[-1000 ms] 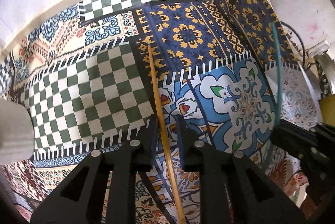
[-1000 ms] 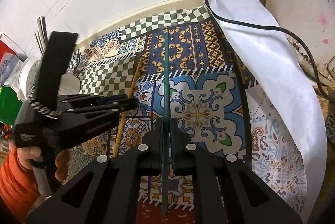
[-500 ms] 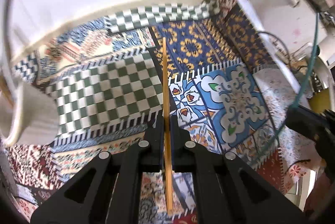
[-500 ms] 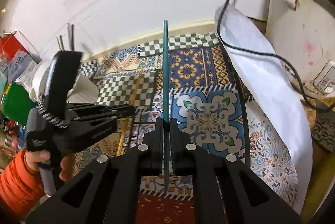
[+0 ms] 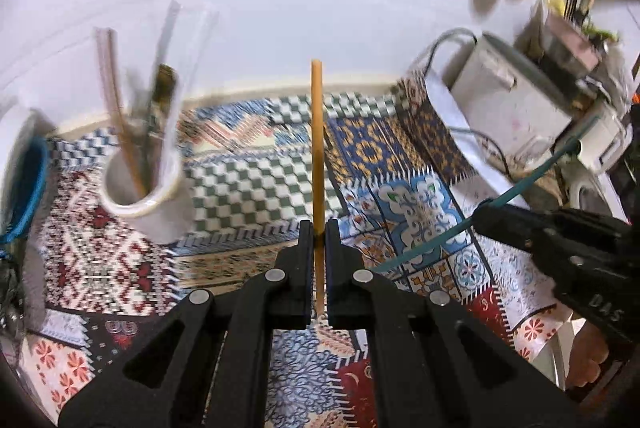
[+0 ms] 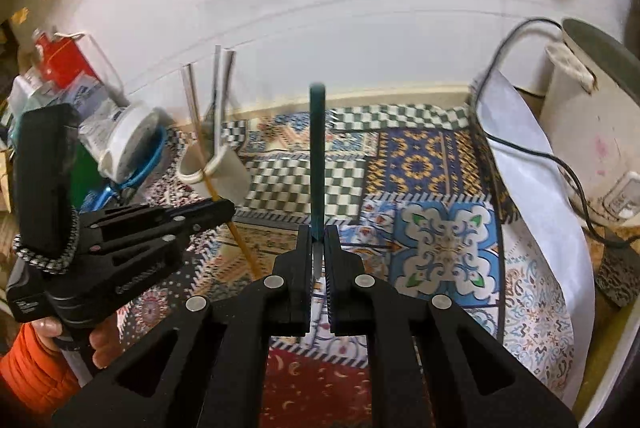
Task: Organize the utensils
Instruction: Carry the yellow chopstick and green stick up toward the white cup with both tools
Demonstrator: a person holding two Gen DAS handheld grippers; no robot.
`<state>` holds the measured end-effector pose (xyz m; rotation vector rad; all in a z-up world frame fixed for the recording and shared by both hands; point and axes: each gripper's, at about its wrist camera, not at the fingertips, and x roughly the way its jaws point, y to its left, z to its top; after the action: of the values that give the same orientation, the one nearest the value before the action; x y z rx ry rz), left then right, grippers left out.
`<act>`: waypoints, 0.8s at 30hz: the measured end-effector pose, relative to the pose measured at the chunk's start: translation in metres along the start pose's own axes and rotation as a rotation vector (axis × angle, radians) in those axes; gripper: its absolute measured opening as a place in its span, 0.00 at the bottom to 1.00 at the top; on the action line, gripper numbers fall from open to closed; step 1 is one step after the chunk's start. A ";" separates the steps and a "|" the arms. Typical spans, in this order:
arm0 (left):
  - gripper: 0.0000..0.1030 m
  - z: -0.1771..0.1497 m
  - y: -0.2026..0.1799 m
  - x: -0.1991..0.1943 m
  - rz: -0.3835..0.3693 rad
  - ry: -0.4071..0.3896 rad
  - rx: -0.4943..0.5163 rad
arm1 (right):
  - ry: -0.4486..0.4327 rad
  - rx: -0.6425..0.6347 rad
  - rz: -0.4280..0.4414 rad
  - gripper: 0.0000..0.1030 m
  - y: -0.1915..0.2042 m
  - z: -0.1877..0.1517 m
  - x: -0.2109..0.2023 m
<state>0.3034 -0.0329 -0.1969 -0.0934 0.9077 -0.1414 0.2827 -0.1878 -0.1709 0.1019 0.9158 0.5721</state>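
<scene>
My left gripper (image 5: 319, 232) is shut on a yellow chopstick (image 5: 317, 148) and holds it lifted above the patterned cloth (image 5: 256, 188), pointing away. My right gripper (image 6: 318, 234) is shut on a teal chopstick (image 6: 318, 156), also lifted. A white cup (image 5: 146, 196) with several sticks in it stands to the left on the cloth; it also shows in the right wrist view (image 6: 224, 174). The right gripper appears in the left wrist view (image 5: 552, 240), and the left gripper appears in the right wrist view (image 6: 216, 210), each with its stick.
A white appliance (image 5: 516, 104) with a black cord stands at the back right, next to white paper (image 6: 532, 188). A white jar (image 6: 128, 140), a blue ring and a red box (image 6: 64, 60) crowd the left side. A white wall runs behind.
My left gripper closed on the yellow chopstick that lay on the cloth. Both grippers then rose with their sticks and tilted up, bringing the cup and wall into view.
</scene>
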 end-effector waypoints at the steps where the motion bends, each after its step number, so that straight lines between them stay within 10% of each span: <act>1: 0.03 0.000 0.003 -0.006 0.004 -0.016 -0.008 | -0.003 -0.007 0.004 0.05 0.005 0.001 -0.002; 24: 0.03 0.029 0.082 -0.153 0.184 -0.323 -0.169 | -0.141 -0.227 0.163 0.05 0.112 0.077 -0.003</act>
<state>0.2399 0.0730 -0.0718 -0.1830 0.5998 0.1201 0.2930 -0.0827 -0.0854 0.0120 0.7045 0.8068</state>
